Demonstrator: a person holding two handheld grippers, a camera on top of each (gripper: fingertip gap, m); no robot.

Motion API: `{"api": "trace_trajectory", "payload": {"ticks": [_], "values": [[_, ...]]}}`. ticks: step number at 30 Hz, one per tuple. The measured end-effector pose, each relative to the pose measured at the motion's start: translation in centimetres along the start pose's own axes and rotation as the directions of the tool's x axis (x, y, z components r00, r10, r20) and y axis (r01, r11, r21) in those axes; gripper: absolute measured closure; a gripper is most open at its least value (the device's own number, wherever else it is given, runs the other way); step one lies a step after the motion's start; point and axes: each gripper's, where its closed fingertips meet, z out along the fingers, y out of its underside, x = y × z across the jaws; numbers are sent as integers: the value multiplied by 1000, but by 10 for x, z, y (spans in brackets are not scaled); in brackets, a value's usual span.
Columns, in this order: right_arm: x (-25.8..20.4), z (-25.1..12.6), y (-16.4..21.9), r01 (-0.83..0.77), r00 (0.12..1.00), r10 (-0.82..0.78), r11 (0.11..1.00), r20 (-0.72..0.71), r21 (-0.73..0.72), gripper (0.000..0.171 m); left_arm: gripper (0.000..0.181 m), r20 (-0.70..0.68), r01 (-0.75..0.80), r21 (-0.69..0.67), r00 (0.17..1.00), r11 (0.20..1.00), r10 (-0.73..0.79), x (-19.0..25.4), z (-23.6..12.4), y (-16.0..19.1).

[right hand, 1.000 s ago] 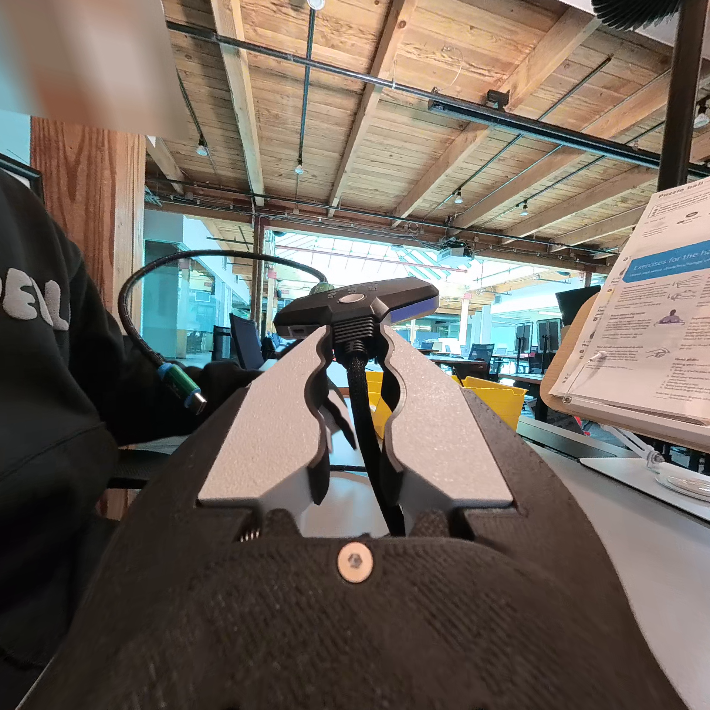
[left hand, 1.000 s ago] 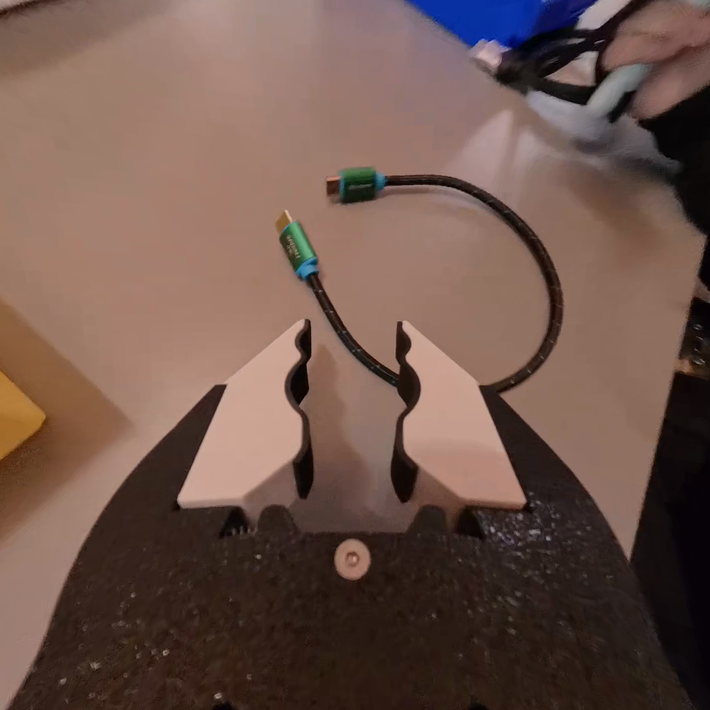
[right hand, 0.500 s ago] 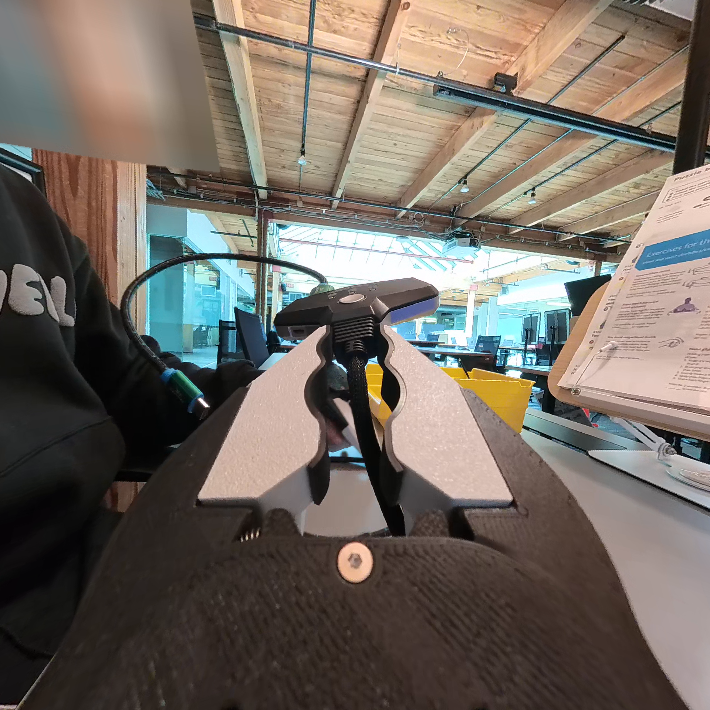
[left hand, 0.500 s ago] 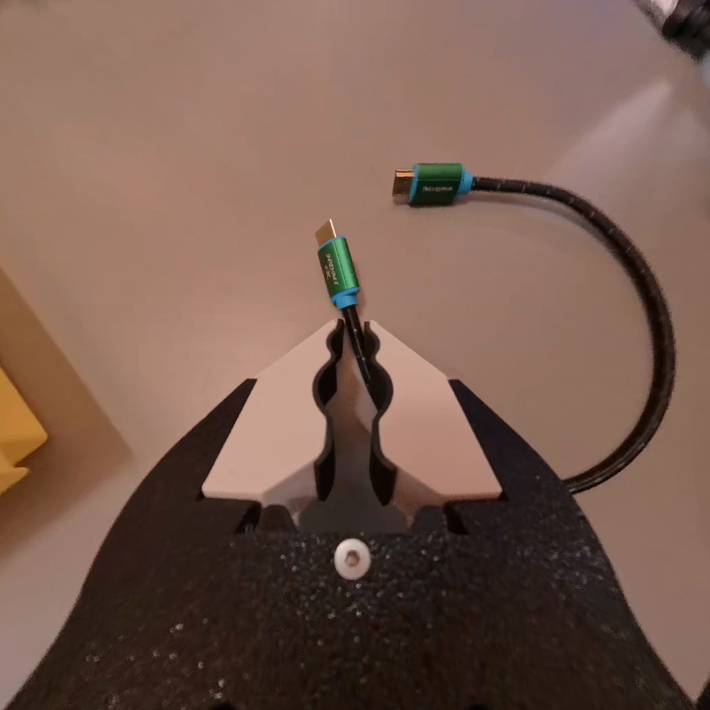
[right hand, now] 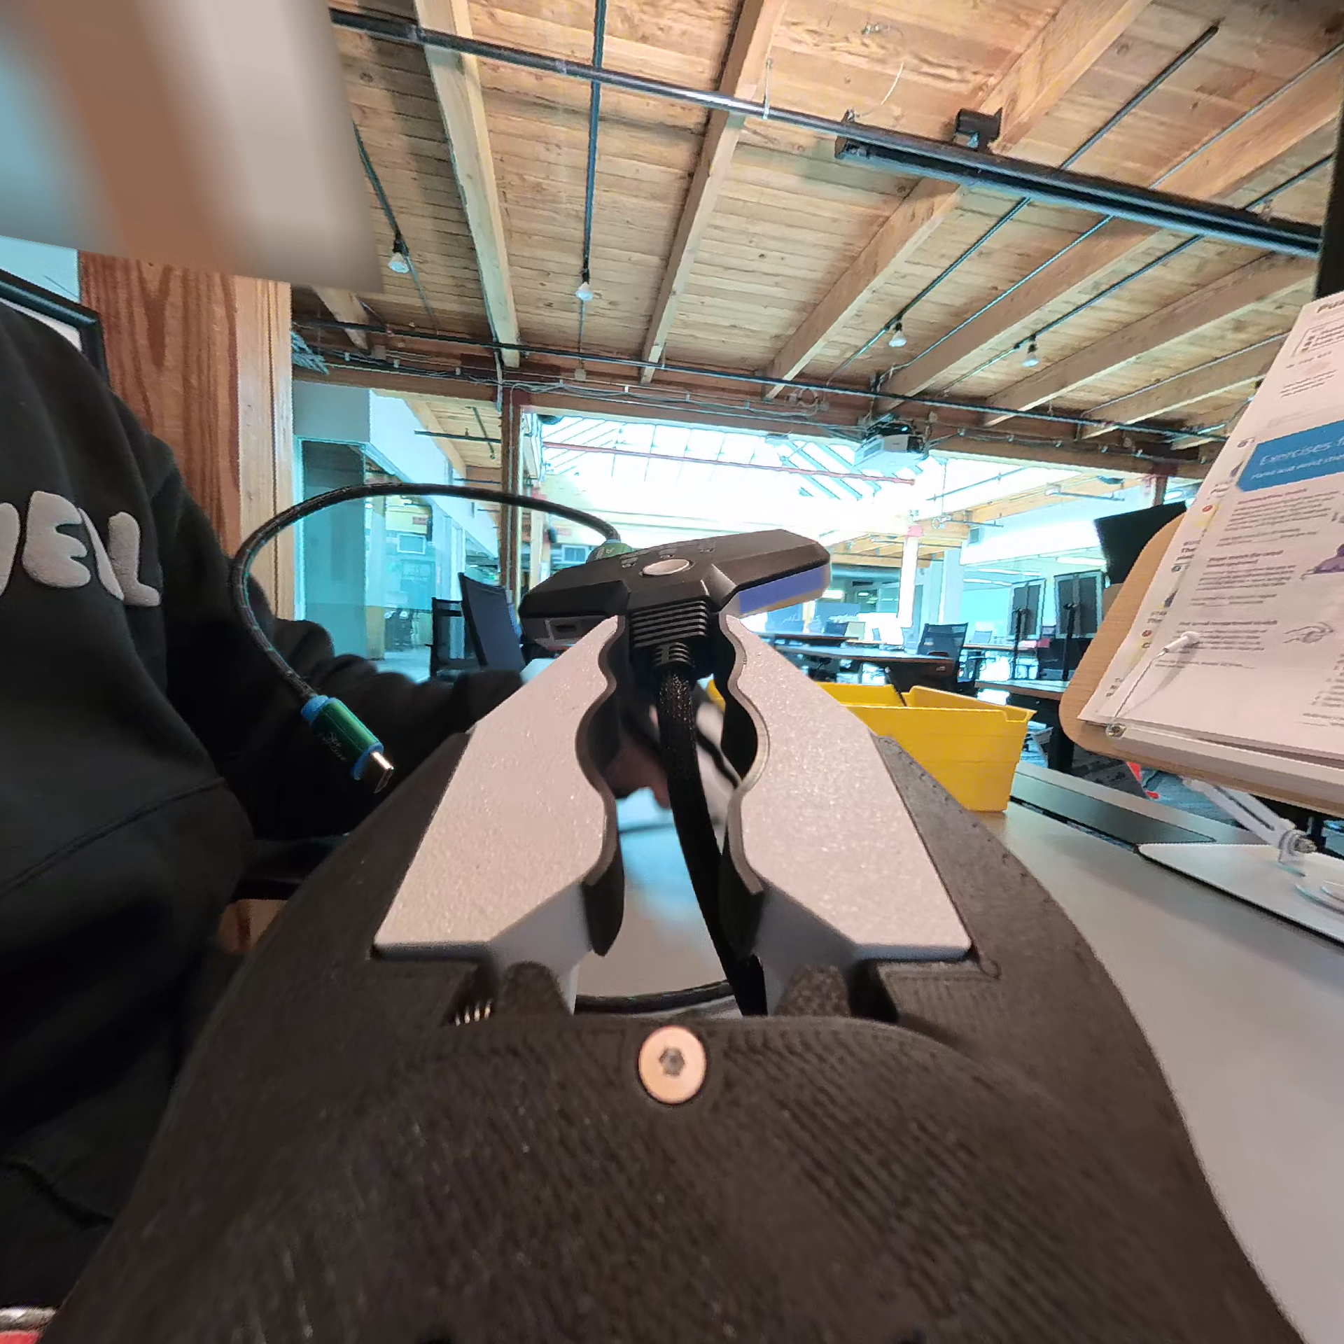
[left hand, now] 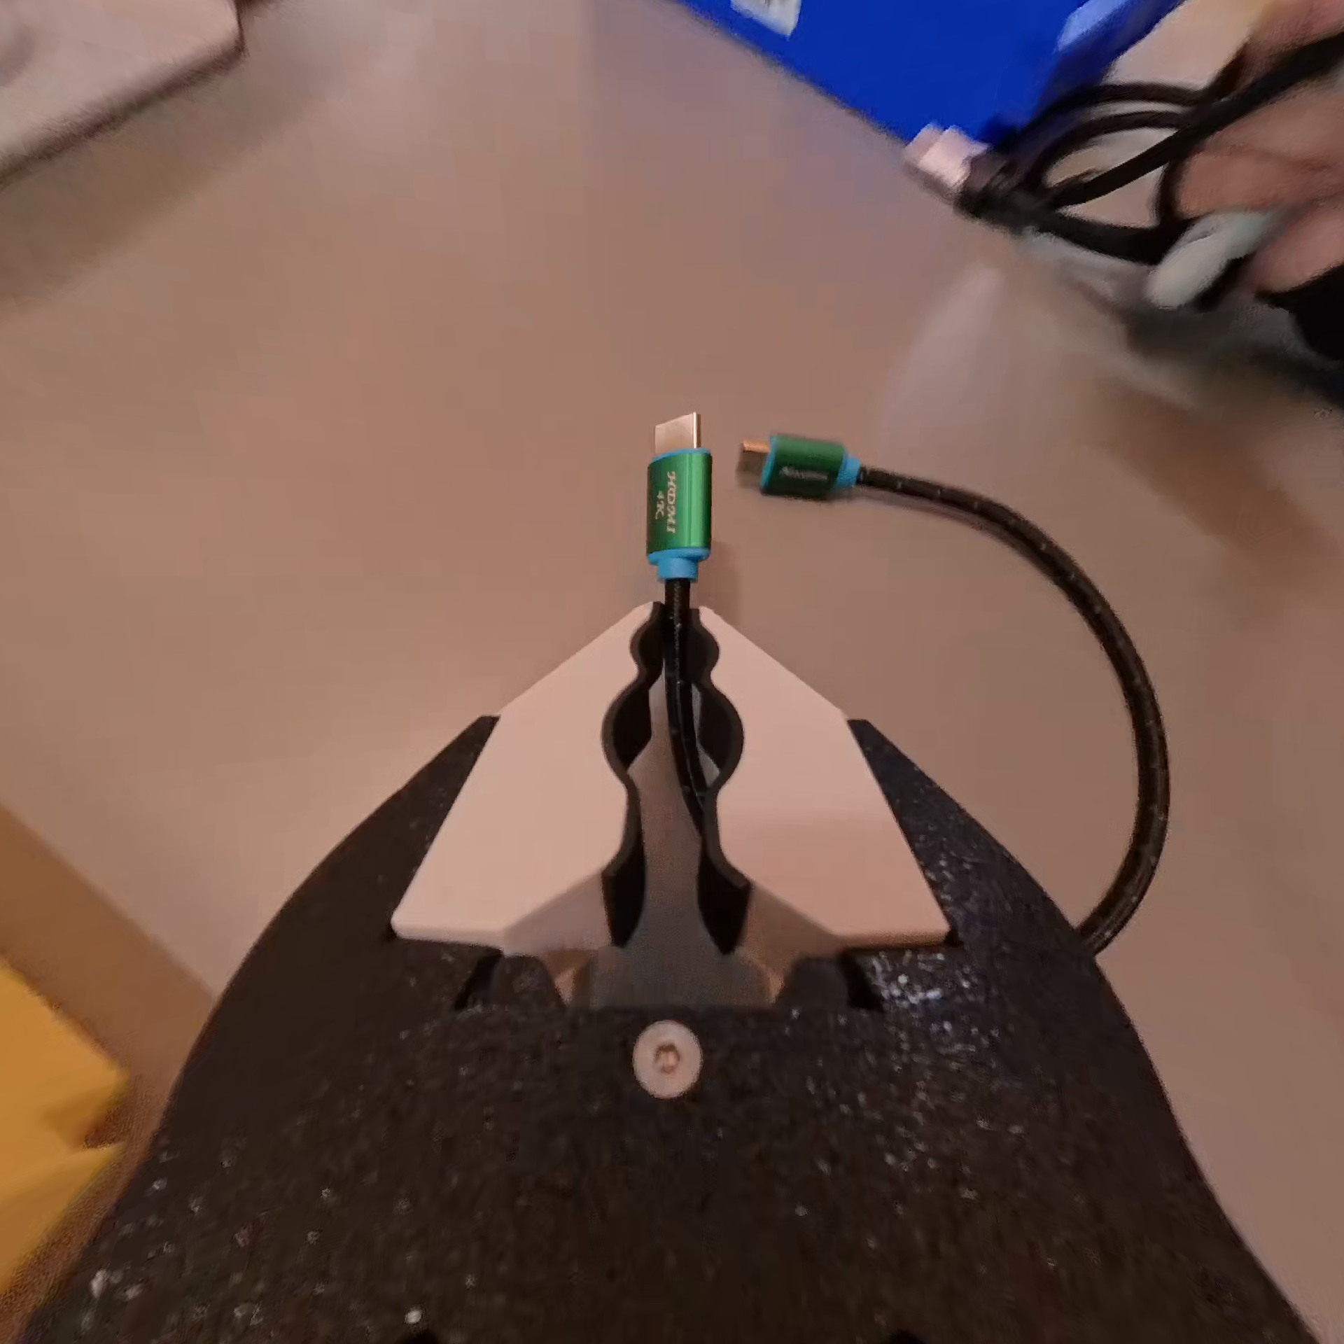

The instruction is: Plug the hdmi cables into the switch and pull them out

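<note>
My left gripper (left hand: pixel 675 618) is shut on a black braided HDMI cable (left hand: pixel 1091 625) just behind its green plug (left hand: pixel 678 509), which points away from me above the table. The cable's other green plug (left hand: pixel 800 467) lies just to the right. My right gripper (right hand: pixel 668 633) is shut on the ribbed collar of the black HDMI switch (right hand: pixel 676 582), held up in the air. A second braided cable (right hand: pixel 276 574) arcs left from the switch and ends in a hanging green plug (right hand: pixel 342 734).
A blue box (left hand: pixel 909 51) and a blurred hand with a bundle of black cables (left hand: pixel 1134 174) are at the far right. Yellow bins (left hand: pixel 44 1091) (right hand: pixel 938 734) stand at the table's edges. A person in a dark hoodie (right hand: pixel 94 691) is on the left, a document stand (right hand: pixel 1236 582) on the right.
My left gripper has closed on the cable behind the green plug and lifted it so the plug points straight ahead. The right gripper keeps holding the switch, nearly still.
</note>
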Motion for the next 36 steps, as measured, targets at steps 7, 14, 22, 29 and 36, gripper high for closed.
{"api": "trace_trajectory", "payload": {"ticks": [7,14,22,29,36], "values": [[-4,8,17,-29,999,32,996,40,-87,150,179,131,-602,-86,783,794,608,15,-67,-88],[-7,11,28,-24,998,32,989,56,-146,150,179,12,-762,-291,601,578,799,49,-68,-102],[-7,12,31,-40,997,50,987,57,-157,150,179,28,-788,-285,562,545,827,65,-64,-111],[-7,11,32,-51,996,61,986,58,-162,150,179,21,-812,-299,520,501,854,70,-59,-108],[-8,12,33,-94,992,106,982,66,-163,151,179,58,-844,-321,434,429,899,72,-63,-113]]}}
